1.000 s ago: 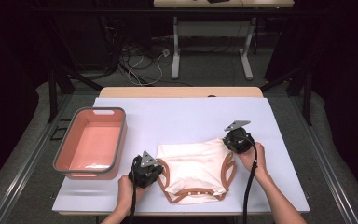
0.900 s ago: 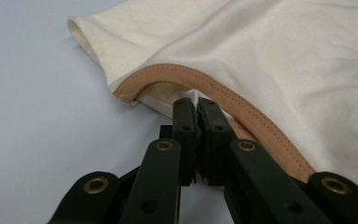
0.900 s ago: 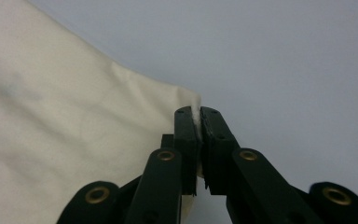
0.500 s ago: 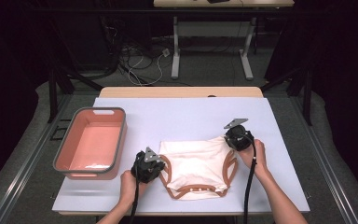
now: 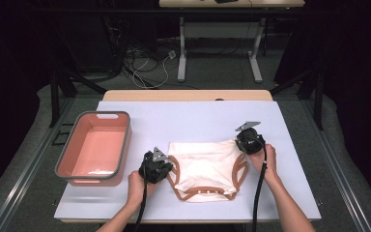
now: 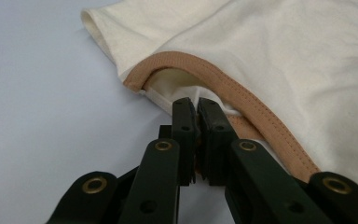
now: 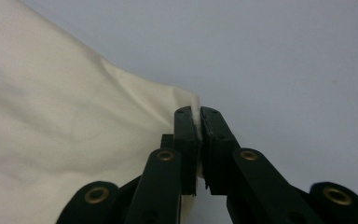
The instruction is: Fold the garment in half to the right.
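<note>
Grippers: left gripper [image 5: 160,166] clamped on the garment's left edge at the tan trim; right gripper [image 5: 246,140] clamped on its far right corner, with cloth pinched between the jaws in both gripper views.
Garment: cream bodysuit [image 5: 203,166] with tan binding [image 6: 242,95], lying flat on the table [image 5: 188,118], near the front edge and right of centre.
Handling: judged light, limp and thin; it will sag and fold wherever it is unsupported. Not fragile, not slippery.
Hold points: bound edges and corners, where the cloth is doubled, look the firmest; both present grips sit at such places.
Direction: snap end points toward the person, straight edge lies far; long axis appears to run left to right.
Surroundings: pink tub [image 5: 96,145] on the table, well apart to the left, nothing visible in it.
</note>
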Tool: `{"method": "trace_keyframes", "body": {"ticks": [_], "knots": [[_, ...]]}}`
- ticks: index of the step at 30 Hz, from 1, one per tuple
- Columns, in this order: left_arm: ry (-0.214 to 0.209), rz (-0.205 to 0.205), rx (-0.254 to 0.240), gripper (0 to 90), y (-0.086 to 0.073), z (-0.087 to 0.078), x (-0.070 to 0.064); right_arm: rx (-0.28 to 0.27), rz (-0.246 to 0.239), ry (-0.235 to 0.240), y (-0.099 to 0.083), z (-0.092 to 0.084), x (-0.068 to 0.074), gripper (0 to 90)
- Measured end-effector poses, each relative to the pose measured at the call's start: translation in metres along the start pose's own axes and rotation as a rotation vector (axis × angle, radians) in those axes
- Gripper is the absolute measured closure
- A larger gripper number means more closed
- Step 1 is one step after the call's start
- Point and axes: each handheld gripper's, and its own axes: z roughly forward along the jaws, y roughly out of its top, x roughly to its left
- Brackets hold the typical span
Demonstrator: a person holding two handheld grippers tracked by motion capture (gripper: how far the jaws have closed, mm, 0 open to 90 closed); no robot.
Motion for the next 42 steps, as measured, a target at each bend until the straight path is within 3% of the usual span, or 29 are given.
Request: {"method": "trace_keyframes", "body": {"ticks": [6,13,15,17,20,24,27,31,34,42], "knots": [[0.001,0.005,0.000,84.9,0.005,0.004,0.001,0.004,-0.038,-0.036,0.004,0.001,-0.002,85.6],[0.001,0.009,-0.001,84.2,0.011,0.010,0.001,0.000,-0.002,-0.031,0.002,0.003,-0.010,85.2],[-0.005,0.004,-0.001,79.6,0.011,0.010,0.002,0.000,0.016,-0.028,0.000,0.003,-0.012,81.2],[-0.028,-0.005,-0.008,69.6,0.009,0.006,0.004,-0.009,0.028,-0.021,-0.002,0.001,-0.012,67.9],[-0.022,0.007,0.000,49.8,0.005,-0.002,0.003,-0.020,0.040,0.010,-0.004,-0.006,-0.011,51.7],[-0.028,-0.002,0.011,34.8,-0.006,-0.012,0.003,-0.026,0.057,0.061,-0.007,-0.017,-0.005,37.6],[-0.043,-0.010,0.005,30.4,-0.014,-0.020,0.004,-0.049,0.082,0.132,-0.010,-0.026,0.000,29.8],[-0.072,-0.002,0.027,24.4,-0.018,-0.028,0.005,-0.059,0.069,0.208,-0.016,-0.033,0.012,22.2],[-0.077,-0.001,0.016,20.8,-0.021,-0.035,0.005,-0.069,0.064,0.253,-0.019,-0.038,0.022,16.5],[-0.058,0.013,0.005,13.3,-0.020,-0.043,0.003,-0.100,0.023,0.313,-0.022,-0.048,0.044,14.6]]}}
